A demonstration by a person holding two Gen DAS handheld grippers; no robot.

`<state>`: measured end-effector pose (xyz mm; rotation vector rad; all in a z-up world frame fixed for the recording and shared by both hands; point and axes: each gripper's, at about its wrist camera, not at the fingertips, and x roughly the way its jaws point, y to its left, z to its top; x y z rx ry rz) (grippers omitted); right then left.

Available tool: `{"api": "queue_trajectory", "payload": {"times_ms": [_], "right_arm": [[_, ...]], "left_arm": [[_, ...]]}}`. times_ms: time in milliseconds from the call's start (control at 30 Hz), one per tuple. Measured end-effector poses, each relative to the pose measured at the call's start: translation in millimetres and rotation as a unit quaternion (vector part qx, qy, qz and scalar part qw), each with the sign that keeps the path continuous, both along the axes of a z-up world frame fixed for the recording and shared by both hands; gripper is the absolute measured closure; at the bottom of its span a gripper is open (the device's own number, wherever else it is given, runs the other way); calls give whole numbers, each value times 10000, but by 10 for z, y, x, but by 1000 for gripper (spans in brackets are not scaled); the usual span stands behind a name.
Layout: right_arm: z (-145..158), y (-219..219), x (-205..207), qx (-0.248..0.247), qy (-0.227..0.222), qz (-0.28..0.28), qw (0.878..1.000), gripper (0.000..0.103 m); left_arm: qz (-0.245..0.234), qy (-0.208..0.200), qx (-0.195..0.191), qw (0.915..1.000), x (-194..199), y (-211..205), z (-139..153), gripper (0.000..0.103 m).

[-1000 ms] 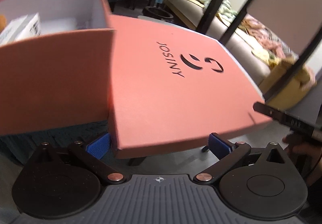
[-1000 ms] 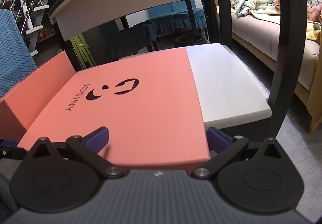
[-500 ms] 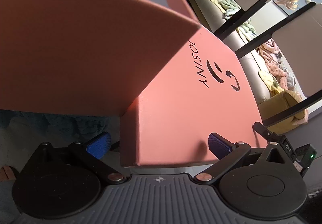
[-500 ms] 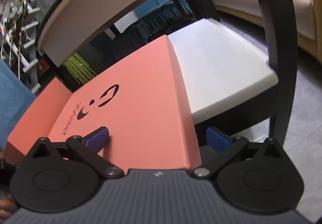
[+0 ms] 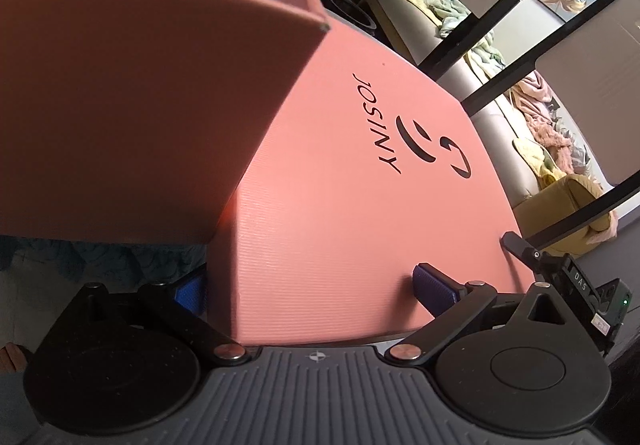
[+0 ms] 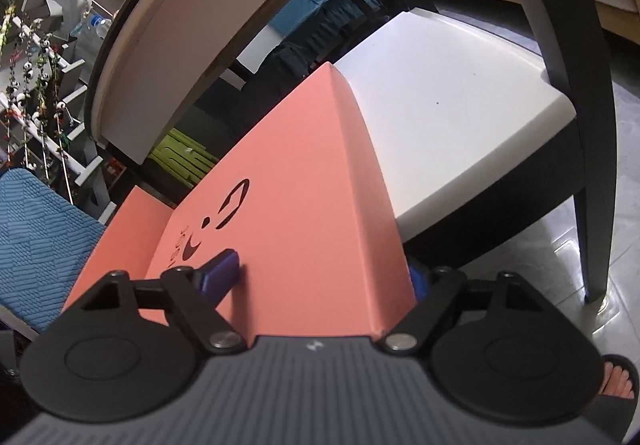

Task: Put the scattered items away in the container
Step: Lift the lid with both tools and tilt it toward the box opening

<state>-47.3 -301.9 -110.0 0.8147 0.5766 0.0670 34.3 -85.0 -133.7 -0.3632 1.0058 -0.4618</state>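
Both grippers clamp the pink lid.
Left gripper (image 5: 316, 287) and right gripper (image 6: 324, 277) each pinch the lid's (image 5: 360, 205) near edge; the box (image 5: 120, 105), upper left, seems open.

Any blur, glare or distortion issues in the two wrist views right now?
Left wrist: sharp, logo on lid readable, strong fisheye bend on box wall, shadow under it. Right wrist: lid crisp, chair seat bright but not blown, floor shows mild glare.

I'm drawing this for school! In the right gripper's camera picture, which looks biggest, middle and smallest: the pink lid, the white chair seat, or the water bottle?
1. Pink lid, but it's nearest the camera, so that helps.
2. White chair seat, somewhat smaller.
3. Water bottle, tiny and far away.
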Motion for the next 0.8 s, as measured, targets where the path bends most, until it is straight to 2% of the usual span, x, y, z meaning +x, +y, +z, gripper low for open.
{"api": "queue_trajectory", "payload": {"times_ms": [433, 800], "right_arm": [[347, 18, -231, -31, -404, 24, 9992, 27], [597, 67, -413, -110, -738, -13, 9972, 28]], "left_arm": [[-43, -907, -304, 9954, -179, 112, 347, 3], [19, -1295, -581, 9899, -317, 117, 579, 3]]}}
